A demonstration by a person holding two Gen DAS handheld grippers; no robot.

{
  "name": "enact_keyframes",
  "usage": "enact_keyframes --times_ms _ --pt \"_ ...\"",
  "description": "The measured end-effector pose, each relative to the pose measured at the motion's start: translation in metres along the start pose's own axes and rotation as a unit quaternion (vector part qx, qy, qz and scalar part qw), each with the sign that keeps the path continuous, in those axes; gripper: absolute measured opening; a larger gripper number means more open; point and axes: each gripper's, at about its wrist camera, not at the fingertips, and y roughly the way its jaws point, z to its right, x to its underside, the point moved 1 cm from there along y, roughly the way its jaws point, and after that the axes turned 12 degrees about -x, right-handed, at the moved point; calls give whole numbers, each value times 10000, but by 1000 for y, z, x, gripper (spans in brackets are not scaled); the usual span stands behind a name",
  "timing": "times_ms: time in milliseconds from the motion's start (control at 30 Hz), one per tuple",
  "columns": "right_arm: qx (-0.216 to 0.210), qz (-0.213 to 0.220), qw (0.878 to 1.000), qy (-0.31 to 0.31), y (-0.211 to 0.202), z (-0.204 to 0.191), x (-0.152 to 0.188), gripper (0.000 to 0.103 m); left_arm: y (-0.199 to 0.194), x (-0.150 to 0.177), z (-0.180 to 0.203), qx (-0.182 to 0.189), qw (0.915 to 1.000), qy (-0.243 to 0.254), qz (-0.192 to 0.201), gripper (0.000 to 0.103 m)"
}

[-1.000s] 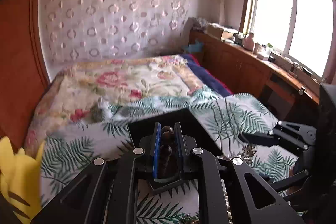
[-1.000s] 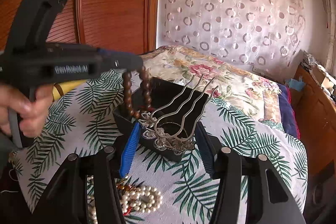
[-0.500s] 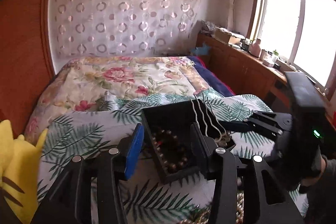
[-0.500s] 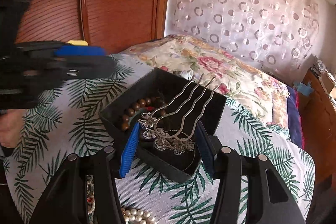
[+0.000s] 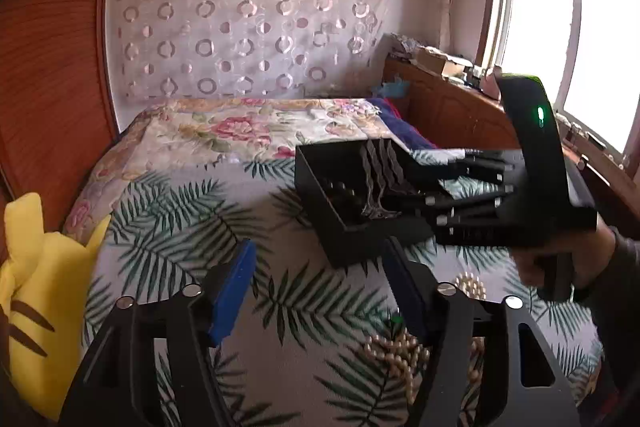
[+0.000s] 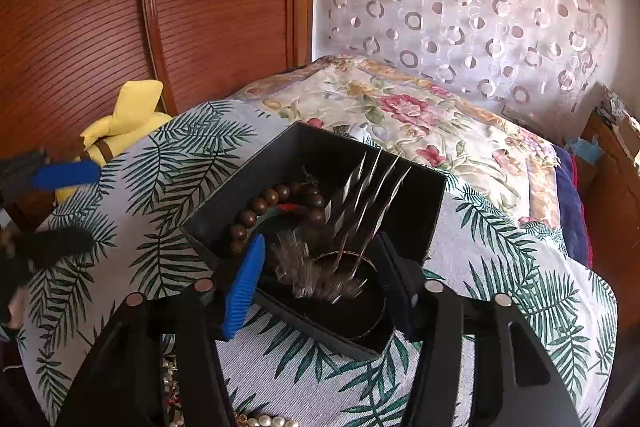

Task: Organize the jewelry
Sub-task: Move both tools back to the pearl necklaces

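Observation:
A black open box (image 6: 416, 223) sits on the leaf-print bedspread; it also shows in the left wrist view (image 5: 320, 183). A brown wooden bead bracelet (image 6: 256, 207) lies inside it. A silver hair comb (image 6: 360, 203) is motion-blurred between the fingers of my right gripper (image 6: 320, 279), its prongs pointing away over the box. Whether the pads touch it is unclear. In the left wrist view the comb (image 5: 376, 187) stands inside the box at the right gripper's fingertips. My left gripper (image 5: 320, 287) is open and empty, low over the bedspread, left of the box.
Pearl necklaces (image 5: 396, 355) lie on the bedspread near the left gripper and at the right wrist view's bottom edge (image 6: 264, 421). A yellow plush toy (image 5: 32, 287) sits at the left by the wooden wardrobe (image 6: 100, 7). A floral quilt (image 5: 248, 131) lies beyond.
My left gripper let the bead bracelet drop into the box, opened and pulled back to the left. My right gripper carried the comb down into the box; the comb now blurs.

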Motion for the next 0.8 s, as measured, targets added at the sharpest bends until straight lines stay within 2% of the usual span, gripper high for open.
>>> enact_keyframes --times_ms 33,100,367,533,700,800 --pt "13 16 10000 4 -1 0 0 63 -1 5 2 8 10000 40 -16 65" --pt "27 88 10000 -2 -6 1 1 63 -2 11 5 16 10000 53 -42 74" --pt "-46 385 9992 -34 -48 -19 19 62 -11 38 22 214 9994 159 -225 74" --pt "-139 207 9997 -18 -64 -30 50 44 -19 52 28 272 9988 200 -368 74" --pt "12 -145 9998 130 -59 -18 78 22 -20 63 32 308 9982 224 -453 75" --pt "99 -342 9989 316 -53 -5 92 14 -19 68 34 321 9979 244 -512 75"
